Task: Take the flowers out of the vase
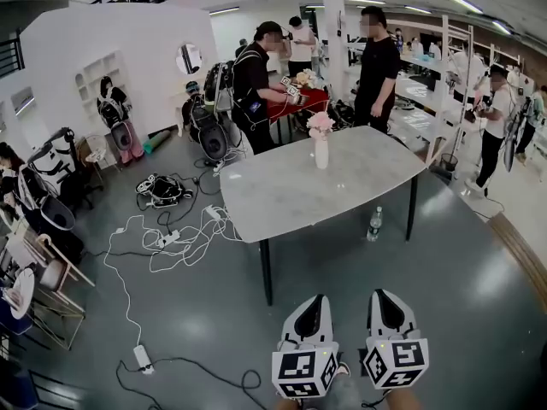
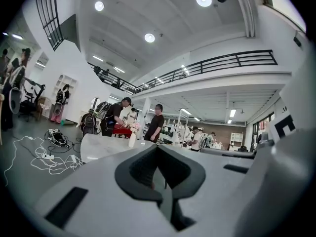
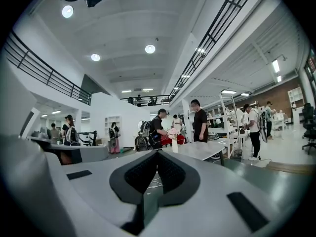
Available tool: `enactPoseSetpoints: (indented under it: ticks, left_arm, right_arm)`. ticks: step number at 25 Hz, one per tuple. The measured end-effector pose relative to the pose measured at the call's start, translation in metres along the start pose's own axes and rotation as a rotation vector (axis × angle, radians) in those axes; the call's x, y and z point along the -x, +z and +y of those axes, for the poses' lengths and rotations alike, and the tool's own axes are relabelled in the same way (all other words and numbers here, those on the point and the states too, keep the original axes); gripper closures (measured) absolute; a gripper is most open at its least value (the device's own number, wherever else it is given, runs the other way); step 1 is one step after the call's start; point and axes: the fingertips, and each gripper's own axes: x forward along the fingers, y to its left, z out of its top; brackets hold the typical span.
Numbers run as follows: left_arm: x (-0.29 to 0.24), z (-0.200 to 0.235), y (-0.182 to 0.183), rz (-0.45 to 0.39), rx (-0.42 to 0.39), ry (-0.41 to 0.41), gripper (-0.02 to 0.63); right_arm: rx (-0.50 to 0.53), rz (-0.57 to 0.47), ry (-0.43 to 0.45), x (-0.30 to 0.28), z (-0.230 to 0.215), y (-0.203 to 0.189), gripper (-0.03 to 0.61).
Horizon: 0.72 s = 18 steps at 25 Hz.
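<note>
Grippers: two, side by side at the bottom edge of the head view, both pointing toward the table.
Left gripper (image 1: 319, 298): white hard shell with a black inner lining; its jaws are pressed together with nothing between them.
Right gripper (image 1: 378, 293): same white shell and black lining; its jaws are also pressed together and empty.
Marker cubes: two, one on each gripper, the left cube (image 1: 305, 372) and the right cube (image 1: 396, 362), each face carrying a black-and-white square pattern, no letters.
Table (image 1: 291, 196): one, with a pale grey, stone-look top with rounded corners; two thin dark legs are in view.
Vase (image 1: 321, 153): one, white, slim and upright, standing on the far part of the table, well apart from both grippers.
Flowers (image 1: 320, 123): one small pale pink bunch, sitting in the mouth of the vase; the single blooms are too small to count.
Bottle (image 1: 374, 224): one clear plastic bottle, upright on the floor just beside the right table leg; its label is too small to read.
Cables (image 1: 184, 244): a loose tangle of white leads on the grey floor left of the table.
Power strip (image 1: 143, 359): one white strip on the floor, left of the grippers.
Red table (image 1: 303, 102): one, behind the vase, with three people standing around it.
</note>
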Motion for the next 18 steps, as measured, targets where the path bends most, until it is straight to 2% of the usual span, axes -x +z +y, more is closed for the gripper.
enactPoseSetpoints:
  ticks: [18]
  left_arm:
    - [-0.160,-0.006,0.027,-0.011,-0.067,0.034,0.612]
  right_arm:
    - [-0.003,0.005,0.065,-0.140,-0.084,0.033,0.563]
